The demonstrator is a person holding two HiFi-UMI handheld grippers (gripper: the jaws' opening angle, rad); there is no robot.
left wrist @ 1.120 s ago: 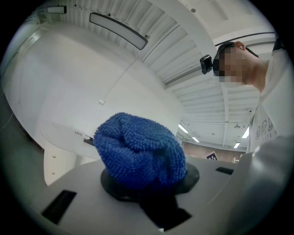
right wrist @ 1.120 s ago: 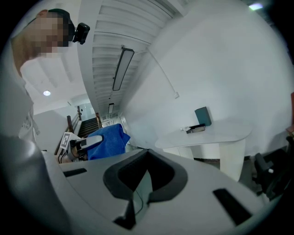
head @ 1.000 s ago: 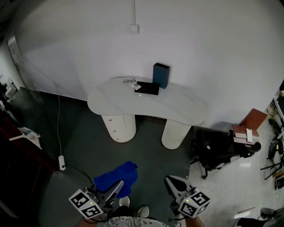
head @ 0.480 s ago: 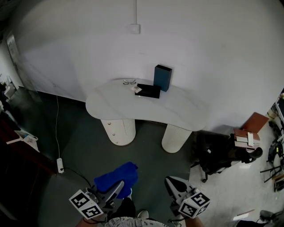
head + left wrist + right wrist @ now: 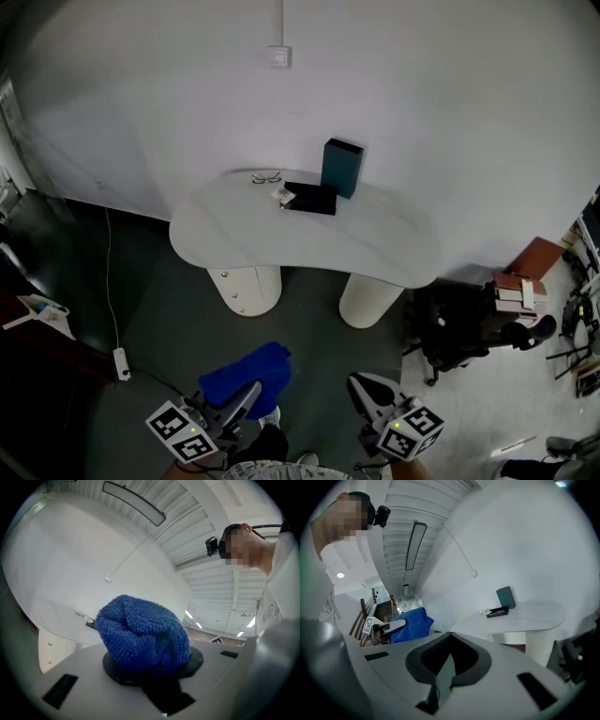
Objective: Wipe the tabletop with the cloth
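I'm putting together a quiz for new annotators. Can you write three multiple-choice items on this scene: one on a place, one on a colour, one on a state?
1. Where is the teal box relative to the table?
A) under it
B) on top, near its far edge
C) far off to one side of it

2. What colour is the cloth?
A) red
B) white
C) blue

3. How is the left gripper?
A) open, empty
B) shut on the cloth
C) open around the teal box

Key: 1 B, the box stands upright on the tabletop by the wall; 2 C, the cloth is plainly blue in every view; 3 B, the left gripper view shows the cloth bunched between its jaws.
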